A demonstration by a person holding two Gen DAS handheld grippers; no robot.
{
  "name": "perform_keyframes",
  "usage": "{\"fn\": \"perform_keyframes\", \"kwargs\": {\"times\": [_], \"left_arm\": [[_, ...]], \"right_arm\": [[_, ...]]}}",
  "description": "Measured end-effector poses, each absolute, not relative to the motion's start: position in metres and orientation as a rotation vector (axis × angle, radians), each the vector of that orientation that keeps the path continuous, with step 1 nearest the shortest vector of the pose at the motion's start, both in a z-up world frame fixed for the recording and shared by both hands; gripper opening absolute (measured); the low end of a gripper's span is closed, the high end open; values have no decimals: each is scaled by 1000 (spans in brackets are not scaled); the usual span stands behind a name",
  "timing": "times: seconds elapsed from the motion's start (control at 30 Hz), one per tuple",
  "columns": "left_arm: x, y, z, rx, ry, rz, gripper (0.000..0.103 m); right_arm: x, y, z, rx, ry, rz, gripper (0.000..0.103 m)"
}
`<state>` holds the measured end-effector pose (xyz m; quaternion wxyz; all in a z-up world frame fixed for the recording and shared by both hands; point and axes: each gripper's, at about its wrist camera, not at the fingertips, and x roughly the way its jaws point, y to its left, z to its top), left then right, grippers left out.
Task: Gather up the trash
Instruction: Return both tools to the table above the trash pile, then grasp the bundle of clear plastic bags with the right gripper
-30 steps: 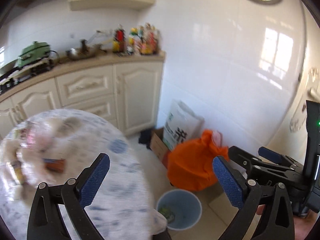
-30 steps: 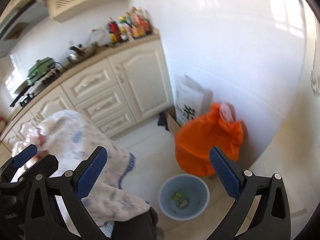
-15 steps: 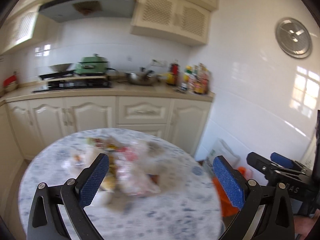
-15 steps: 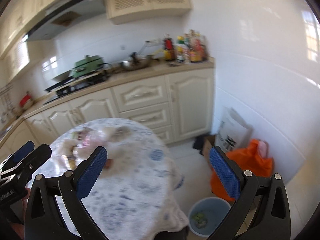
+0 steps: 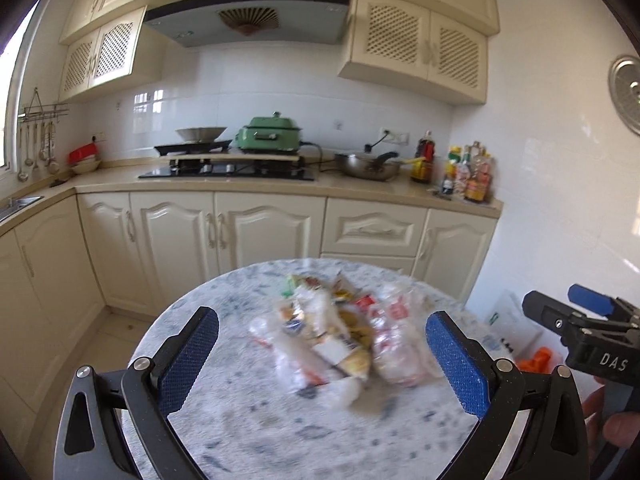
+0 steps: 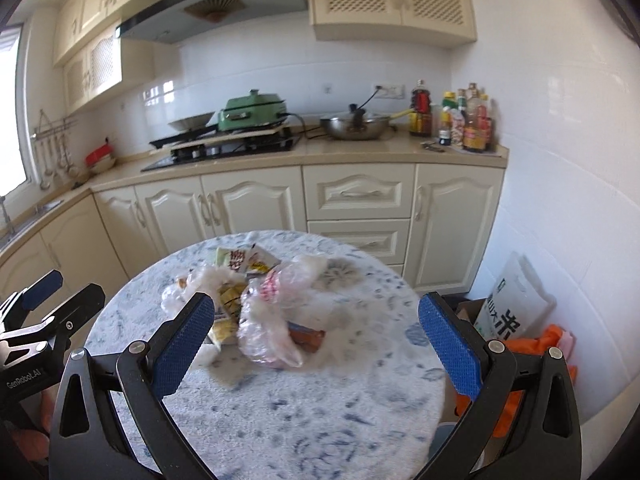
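Observation:
A pile of trash [image 5: 340, 336], clear plastic bags and snack wrappers, lies on a round table with a white and blue cloth [image 5: 320, 432]. It also shows in the right wrist view [image 6: 256, 308], with a brown wrapper [image 6: 306, 334] at its near side. My left gripper [image 5: 320, 364] is open and empty, above the table's near part, short of the pile. My right gripper [image 6: 316, 344] is open and empty, also short of the pile. Each gripper shows at the edge of the other's view.
Cream kitchen cabinets [image 6: 352, 196] and a counter with a stove, green cooker [image 6: 252, 110], wok and bottles stand behind the table. An orange bag [image 6: 552, 344] and a white sack [image 6: 516, 304] sit on the floor at the right, by the wall.
Both grippers have swung up and left, from the floor with the blue bin and orange bag to the table. The trash pile now lies in front of both, and both stay open.

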<state>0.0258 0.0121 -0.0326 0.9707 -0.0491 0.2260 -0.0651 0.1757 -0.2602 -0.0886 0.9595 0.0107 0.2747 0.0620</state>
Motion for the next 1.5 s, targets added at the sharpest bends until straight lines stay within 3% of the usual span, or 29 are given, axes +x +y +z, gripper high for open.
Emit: {"fn": "perform_keyframes", "kwargs": {"times": [0.9, 0.97, 1.07, 1.13, 1.23, 1.5], "left_arm": [[120, 33, -100, -87, 689, -95, 102], [131, 31, -101, -92, 697, -97, 102], [145, 28, -105, -93, 703, -97, 102], [155, 26, -106, -89, 708, -97, 102], [166, 22, -109, -82, 713, -94, 102], [172, 4, -124, -27, 741, -123, 102]], "right_arm": [[292, -214, -205, 7, 847, 208, 102], [303, -210, -214, 1, 872, 217, 94], [314, -202, -228, -11, 908, 256, 70], [313, -200, -229, -44, 893, 253, 48], [311, -213, -227, 10, 887, 277, 40], [286, -243, -216, 83, 855, 286, 39]]}}
